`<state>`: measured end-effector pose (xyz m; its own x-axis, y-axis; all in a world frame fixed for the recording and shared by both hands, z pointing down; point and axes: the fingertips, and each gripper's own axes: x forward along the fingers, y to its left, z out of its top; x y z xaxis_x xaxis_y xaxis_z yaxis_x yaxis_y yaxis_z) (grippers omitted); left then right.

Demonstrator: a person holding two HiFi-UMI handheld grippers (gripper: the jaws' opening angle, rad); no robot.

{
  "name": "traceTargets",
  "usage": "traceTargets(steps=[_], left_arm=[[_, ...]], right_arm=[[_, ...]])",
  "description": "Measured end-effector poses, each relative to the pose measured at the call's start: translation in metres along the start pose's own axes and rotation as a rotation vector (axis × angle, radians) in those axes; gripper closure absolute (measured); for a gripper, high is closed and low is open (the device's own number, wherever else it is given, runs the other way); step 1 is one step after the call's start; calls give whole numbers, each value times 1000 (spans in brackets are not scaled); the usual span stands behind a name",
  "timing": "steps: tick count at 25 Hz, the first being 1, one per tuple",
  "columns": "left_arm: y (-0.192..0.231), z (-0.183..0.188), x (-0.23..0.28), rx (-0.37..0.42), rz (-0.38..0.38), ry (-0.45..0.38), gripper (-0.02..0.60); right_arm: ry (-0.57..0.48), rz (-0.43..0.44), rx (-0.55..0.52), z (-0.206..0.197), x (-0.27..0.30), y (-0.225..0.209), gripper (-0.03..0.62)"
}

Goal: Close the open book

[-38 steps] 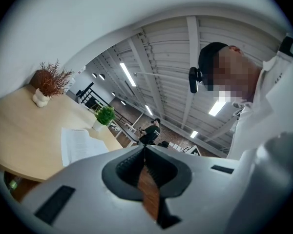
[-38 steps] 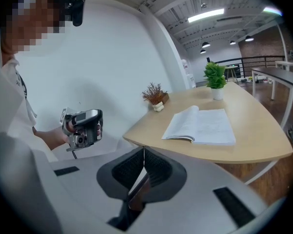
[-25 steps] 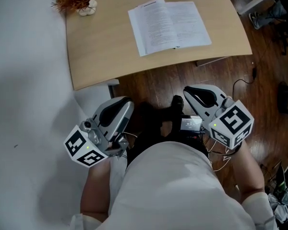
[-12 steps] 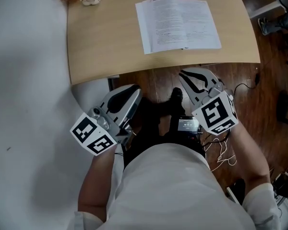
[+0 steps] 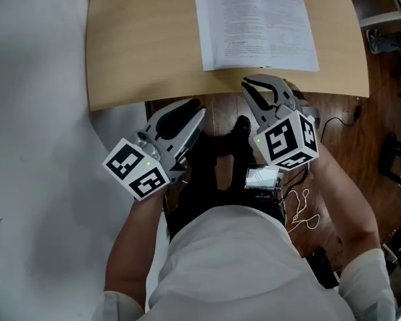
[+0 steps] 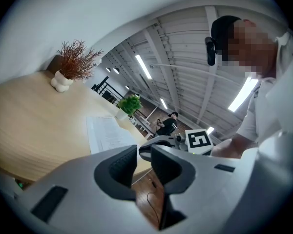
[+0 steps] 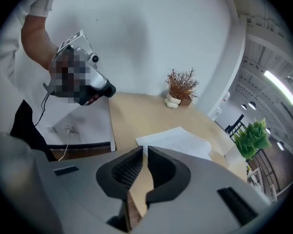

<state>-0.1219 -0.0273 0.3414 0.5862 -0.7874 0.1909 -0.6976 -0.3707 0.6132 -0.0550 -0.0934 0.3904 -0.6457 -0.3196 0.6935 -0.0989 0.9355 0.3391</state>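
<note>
Head view: open book [image 5: 257, 25] lies just ahead of the right claw [image 5: 257, 84], spine pointing away. That claw is narrow, empty; left claw [image 5: 195, 109], farther, has just been opening, empty

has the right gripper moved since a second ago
Yes. The right gripper has moved toward the table: its tips now reach the table's near edge, just short of the open book; earlier, floor showed between them.

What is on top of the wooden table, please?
An open book lies flat on the table; a small potted plant stands at one corner. Whatever is beneath the book is hidden.
</note>
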Motion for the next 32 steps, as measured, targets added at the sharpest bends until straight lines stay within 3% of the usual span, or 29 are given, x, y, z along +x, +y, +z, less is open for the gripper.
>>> traceTargets(steps=[2, 15, 32], left_arm=[[6, -6, 4, -10, 2, 10, 520], [37, -21, 25, -52, 0, 48, 521], [40, -23, 31, -71, -28, 58, 521]], right_arm=[[13, 13, -45, -1, 12, 2, 558], [118, 49, -266, -6, 74, 2, 556], [186, 65, -290, -17, 91, 0, 556]])
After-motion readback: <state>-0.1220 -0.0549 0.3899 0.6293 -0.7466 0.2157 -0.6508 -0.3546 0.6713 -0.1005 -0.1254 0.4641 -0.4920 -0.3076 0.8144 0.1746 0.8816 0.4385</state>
